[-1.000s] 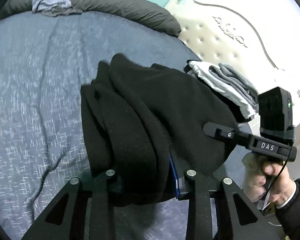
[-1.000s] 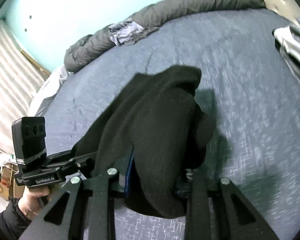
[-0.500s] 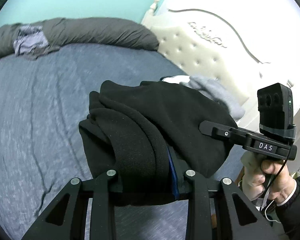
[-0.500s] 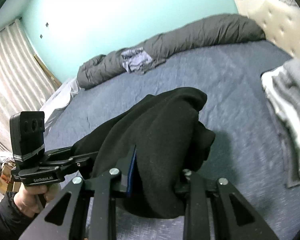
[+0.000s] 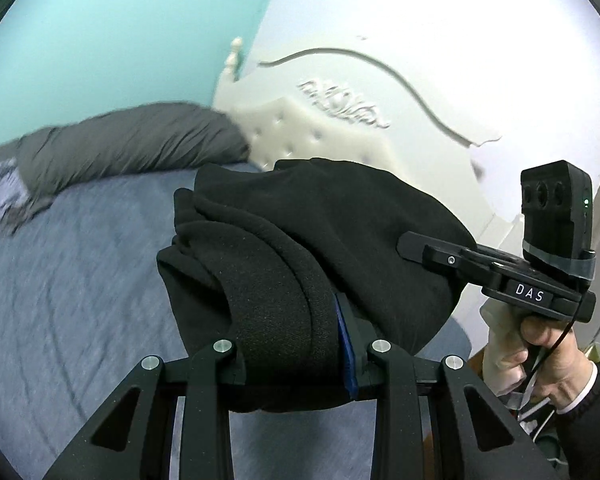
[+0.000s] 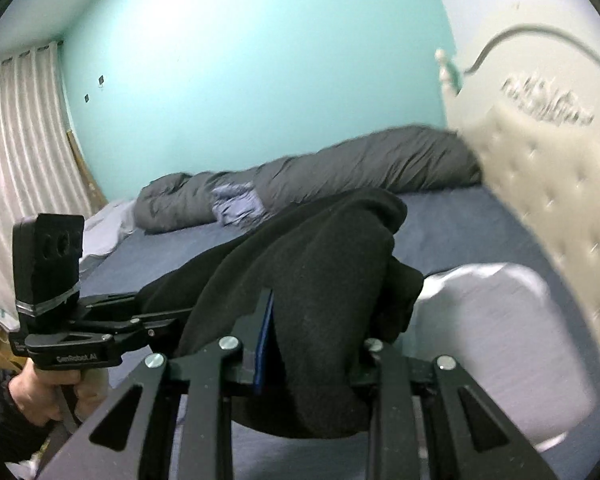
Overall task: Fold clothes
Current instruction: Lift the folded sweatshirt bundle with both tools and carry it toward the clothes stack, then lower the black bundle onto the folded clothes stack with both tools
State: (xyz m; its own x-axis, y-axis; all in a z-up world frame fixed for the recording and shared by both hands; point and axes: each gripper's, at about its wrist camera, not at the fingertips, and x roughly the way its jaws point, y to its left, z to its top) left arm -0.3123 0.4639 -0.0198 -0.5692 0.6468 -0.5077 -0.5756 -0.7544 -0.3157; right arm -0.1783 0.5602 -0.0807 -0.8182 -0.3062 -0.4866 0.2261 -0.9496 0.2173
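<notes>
"DAS" on right gripper (image 5: 420, 246); "GenRobot.AI" on left gripper (image 6: 140, 312)

Plain black on the thick folded fleece garment (image 5: 300, 248), centre frame. Heathered blue-grey across the flat bed sheet (image 5: 68, 280), lower left. Solid charcoal along the rolled puffy duvet (image 6: 340, 168). Turquoise over the smooth painted wall (image 6: 260, 60), top. Cream on the button-tufted padded headboard (image 6: 548, 200), right.

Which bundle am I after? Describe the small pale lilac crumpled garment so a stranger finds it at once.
Start at the blue-sheeted bed, then look to its far edge, where a long dark grey rolled duvet runs along the turquoise wall. The small pale lilac crumpled garment lies against that roll, the only light, wrinkled patch on it.
</notes>
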